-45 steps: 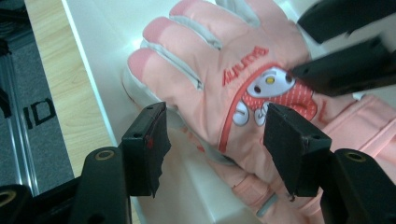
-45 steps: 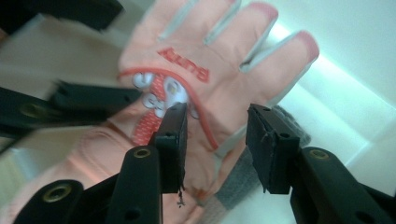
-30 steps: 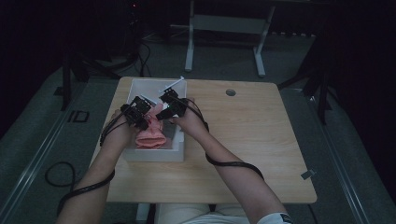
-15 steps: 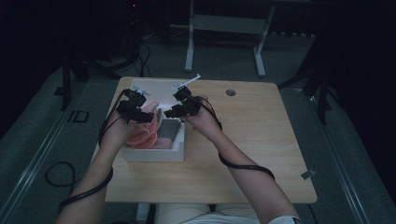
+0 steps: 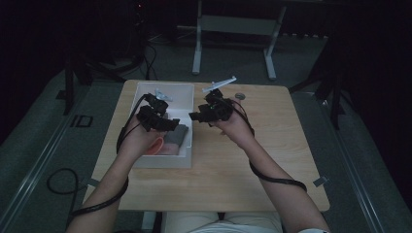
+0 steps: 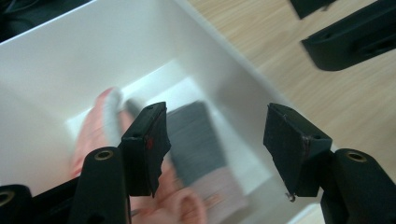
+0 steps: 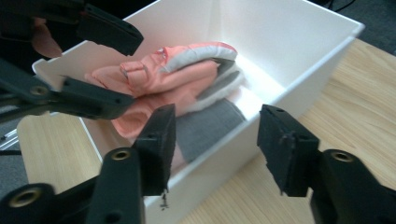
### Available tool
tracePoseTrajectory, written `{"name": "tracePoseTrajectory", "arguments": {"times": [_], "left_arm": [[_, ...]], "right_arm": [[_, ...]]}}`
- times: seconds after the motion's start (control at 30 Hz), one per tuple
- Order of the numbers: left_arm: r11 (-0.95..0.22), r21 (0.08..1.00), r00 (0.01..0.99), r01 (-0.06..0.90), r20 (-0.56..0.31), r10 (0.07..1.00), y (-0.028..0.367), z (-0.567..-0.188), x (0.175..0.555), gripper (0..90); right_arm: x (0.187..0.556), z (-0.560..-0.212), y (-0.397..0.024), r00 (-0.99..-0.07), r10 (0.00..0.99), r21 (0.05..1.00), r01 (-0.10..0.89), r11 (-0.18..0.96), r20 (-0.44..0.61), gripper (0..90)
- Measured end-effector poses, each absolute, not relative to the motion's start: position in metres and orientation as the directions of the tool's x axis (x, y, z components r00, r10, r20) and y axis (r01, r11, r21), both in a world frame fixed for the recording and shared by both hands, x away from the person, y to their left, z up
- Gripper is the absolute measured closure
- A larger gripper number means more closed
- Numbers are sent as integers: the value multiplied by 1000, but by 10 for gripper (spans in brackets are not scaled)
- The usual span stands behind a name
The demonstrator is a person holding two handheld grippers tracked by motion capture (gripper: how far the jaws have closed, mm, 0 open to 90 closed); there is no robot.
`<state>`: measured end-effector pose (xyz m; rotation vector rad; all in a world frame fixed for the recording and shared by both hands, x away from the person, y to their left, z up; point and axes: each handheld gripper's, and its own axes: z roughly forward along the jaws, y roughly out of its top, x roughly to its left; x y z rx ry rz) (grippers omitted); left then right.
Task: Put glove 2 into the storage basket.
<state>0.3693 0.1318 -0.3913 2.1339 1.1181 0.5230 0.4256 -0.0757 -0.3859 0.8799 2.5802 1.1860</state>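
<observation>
A white box (image 5: pixel 165 86) stands on the left half of the wooden table (image 5: pixel 233 165). Inside it lies a folded pink and grey garment (image 5: pixel 169 141), also seen as the garment (image 7: pixel 187 70) and the garment (image 6: pixel 196 140). My left gripper (image 5: pixel 167 124) hovers above the box, and the left gripper (image 6: pixel 217 116) is open with nothing between its jaws. My right gripper (image 5: pixel 199 116) is just outside the box's right wall (image 7: pixel 303 60). The right gripper (image 7: pixel 218 116) is open and has just been opening, with nothing between its jaws.
A small dark round fitting (image 5: pixel 239 96) sits near the table's far edge. Bare wood lies to the right of the box. A metal frame (image 5: pixel 233 29) stands behind the table, and cables (image 5: pixel 63 184) lie on the floor at the left.
Both grippers have lifted off the garment in the box. The right one has swung right, out over the box's wall. The garment stays in the box.
</observation>
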Motion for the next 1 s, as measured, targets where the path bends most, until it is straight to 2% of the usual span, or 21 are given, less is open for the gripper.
{"name": "tracePoseTrajectory", "arguments": {"times": [0.1, 0.27, 0.33, 0.5, 0.6, 0.77, 1.0], "left_arm": [[-415, 731, 593, 542, 17, 805, 119, -387, 364, 366], [-418, 745, 630, 521, -5, 777, 99, -385, 359, 259], [-415, 754, 659, 509, -30, 752, 92, -387, 357, 153], [-419, 766, 679, 488, -32, 733, 73, -396, 355, 131], [-438, 763, 699, 475, -24, 715, 62, -402, 354, 36], [-478, 754, 726, 451, 1, 687, 48, -409, 350, 19], [-519, 761, 779, 388, 31, 627, 22, -421, 338, 18]], "right_arm": [[423, -385, -89, -805, 587, 745, 441, 500, 83, 394], [421, -387, -114, -804, 588, 764, 435, 477, 90, 267], [421, -389, -123, -795, 598, 768, 443, 462, 98, 243], [420, -397, -144, -786, 608, 773, 450, 447, 106, 186], [419, -400, -151, -783, 613, 775, 452, 441, 108, 179], [416, -408, -168, -769, 632, 781, 452, 431, 97, 177], [406, -424, -186, -776, 628, 767, 435, 472, 54, 160]]}}
